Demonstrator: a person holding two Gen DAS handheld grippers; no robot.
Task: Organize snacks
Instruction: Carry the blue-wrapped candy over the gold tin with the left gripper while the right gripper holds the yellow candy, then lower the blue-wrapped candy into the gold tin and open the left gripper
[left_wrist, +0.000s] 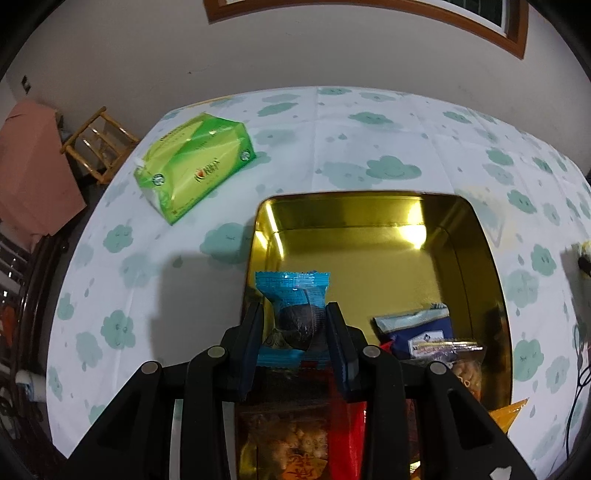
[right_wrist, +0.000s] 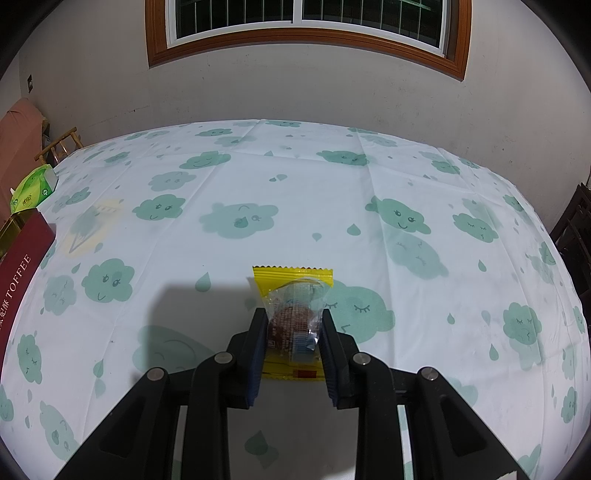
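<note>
The left claw (left_wrist: 294, 325) is clamped on a blue-wrapped snack (left_wrist: 293, 295), its dark round filling showing through the clear part of the wrapper. It holds the snack over the near left corner of an open gold tin (left_wrist: 476, 258) that stands on the worktop (left_wrist: 184, 277), which wears a white cloth printed with green clouds. Inside the tin lie a dark blue packet (left_wrist: 421, 332) and, nearer the camera, a clear bag of biscuits (left_wrist: 467, 373) and a red packet (left_wrist: 347, 435). A green tissue pack (left_wrist: 195, 162) sits on the cloth, well apart from the tin.

The right claw (right_wrist: 294, 332) is clamped on a yellow-wrapped snack (right_wrist: 293, 284), held just above the cloth. At the far left of its view stands the tin's dark red side (right_wrist: 22, 258), marked TOFFEE.
</note>
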